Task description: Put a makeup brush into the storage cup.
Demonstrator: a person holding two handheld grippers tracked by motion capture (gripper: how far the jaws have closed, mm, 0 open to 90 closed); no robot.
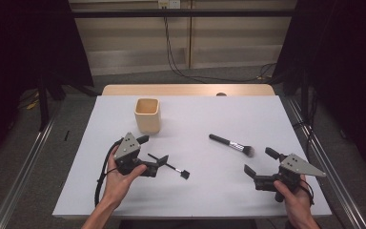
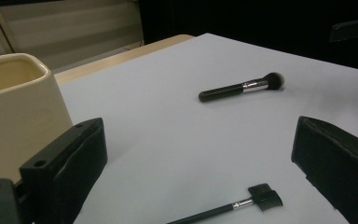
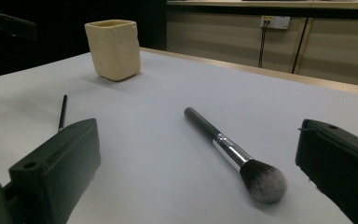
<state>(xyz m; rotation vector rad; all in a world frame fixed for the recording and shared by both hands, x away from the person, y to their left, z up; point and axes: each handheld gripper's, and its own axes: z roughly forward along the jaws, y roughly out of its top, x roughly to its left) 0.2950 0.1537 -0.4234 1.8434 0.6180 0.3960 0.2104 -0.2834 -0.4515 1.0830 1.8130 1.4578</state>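
Now approaching | left gripper [image 1: 153, 150] agape by comb brush [image 1: 175, 169], right gripper [image 1: 262, 161] agape by powder brush [image 1: 230, 144] | next: grasp, carry to cup [image 1: 147, 115]

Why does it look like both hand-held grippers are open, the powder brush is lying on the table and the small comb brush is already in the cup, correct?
One point is wrong: the small comb brush is not in the cup. The high view shows it lying on the table beside the left hand-held gripper. The rest holds: the right hand-held gripper is open too, and the powder brush lies flat.
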